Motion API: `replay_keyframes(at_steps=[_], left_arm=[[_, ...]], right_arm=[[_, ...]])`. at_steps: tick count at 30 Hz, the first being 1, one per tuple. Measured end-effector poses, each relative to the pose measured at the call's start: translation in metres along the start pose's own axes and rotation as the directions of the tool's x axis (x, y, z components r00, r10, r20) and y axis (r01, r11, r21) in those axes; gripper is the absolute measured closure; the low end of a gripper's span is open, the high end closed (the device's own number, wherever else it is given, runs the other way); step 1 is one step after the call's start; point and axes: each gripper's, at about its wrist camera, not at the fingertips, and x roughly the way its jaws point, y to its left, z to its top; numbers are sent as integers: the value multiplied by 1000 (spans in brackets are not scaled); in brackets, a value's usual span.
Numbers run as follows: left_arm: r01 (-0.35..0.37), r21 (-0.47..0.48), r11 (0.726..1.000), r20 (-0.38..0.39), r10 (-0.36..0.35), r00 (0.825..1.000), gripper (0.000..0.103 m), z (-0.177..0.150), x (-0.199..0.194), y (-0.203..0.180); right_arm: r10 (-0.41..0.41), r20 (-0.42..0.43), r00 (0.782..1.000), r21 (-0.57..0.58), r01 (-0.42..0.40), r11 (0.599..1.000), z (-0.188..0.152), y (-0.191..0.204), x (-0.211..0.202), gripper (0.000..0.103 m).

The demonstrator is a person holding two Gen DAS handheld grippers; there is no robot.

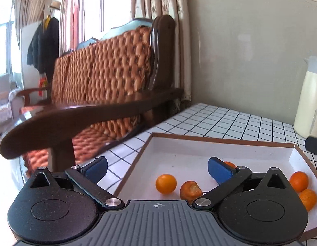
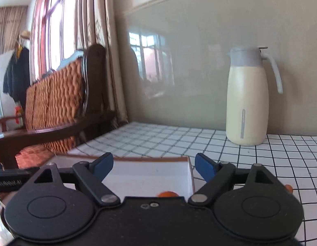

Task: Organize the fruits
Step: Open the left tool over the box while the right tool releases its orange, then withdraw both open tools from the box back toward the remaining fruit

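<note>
My left gripper hangs spread and empty at the frame's bottom, like my right gripper. Just beyond, small round orange fruits lie loose in the shallow white cardboard tray at lower right; one looks dented. Most seem gathered already; an orange speck outside may remain

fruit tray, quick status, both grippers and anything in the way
Left gripper open, empty, over tray. Right gripper open, empty, at tray's far right corner. Five oranges visible in tray, one partly hidden. Jug stands beyond, clear of tray.
</note>
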Motion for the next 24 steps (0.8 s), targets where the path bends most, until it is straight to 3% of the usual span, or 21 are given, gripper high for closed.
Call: replay_keyframes(at_steps=[4,10,19,24], left_arm=[[23,-1,1000,23,-23,999,0,0,-8,-4],[5,92,996,85,-13,996,0,-1,-28,-18],[63,150,987,100,-78,992,0,-2,-47,-41],[108,176,979,99,-127,987,0,-5,-59,-64]], right_arm=[[31,31,999,15,-31,999,5,-5,-7,6],[59,41,997,31,-61,998,10,-13,-15,6],[48,3,999,52,-48,997,4,-33,-24,6],[18,-11,1000,130,-17,991,4,-61,-33,6]])
